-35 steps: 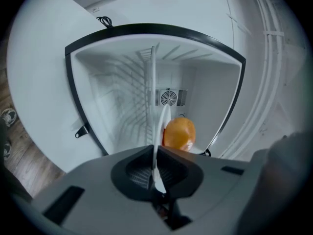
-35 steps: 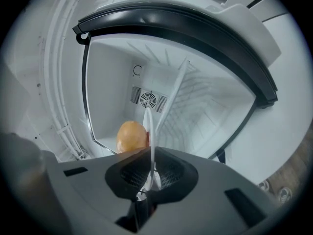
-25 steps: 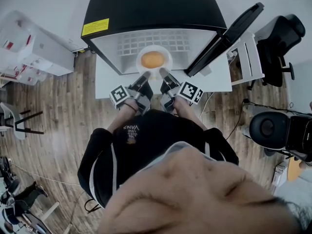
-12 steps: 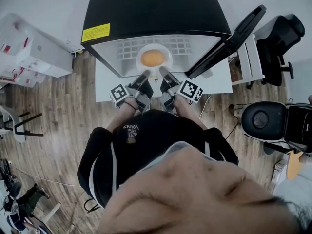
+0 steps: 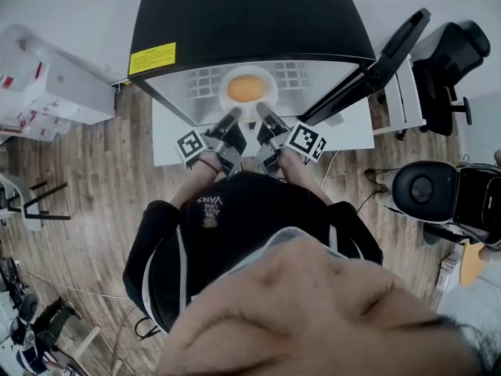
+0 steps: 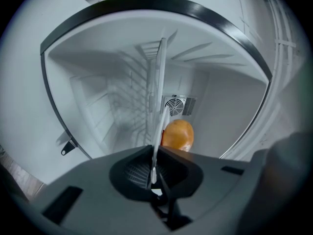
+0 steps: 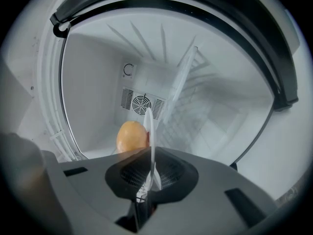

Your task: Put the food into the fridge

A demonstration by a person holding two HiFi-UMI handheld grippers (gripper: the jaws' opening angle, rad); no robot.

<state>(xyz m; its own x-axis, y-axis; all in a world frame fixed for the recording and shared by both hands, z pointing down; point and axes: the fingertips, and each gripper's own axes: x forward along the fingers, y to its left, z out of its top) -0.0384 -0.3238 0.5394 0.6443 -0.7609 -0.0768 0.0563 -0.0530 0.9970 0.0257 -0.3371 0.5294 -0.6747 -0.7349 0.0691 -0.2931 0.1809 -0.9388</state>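
One thin, round white plate [image 5: 269, 77]; left gripper [image 6: 153, 176] and right gripper [image 7: 146, 180] each clamp its rim. One smooth orange lump of food [image 6: 178, 135] sits on it, ahead between them, inside the fridge [image 5: 243, 14].

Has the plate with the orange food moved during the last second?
Yes. The plate has gone deeper into the fridge: its far rim now almost meets the black top edge, which was farther off earlier.
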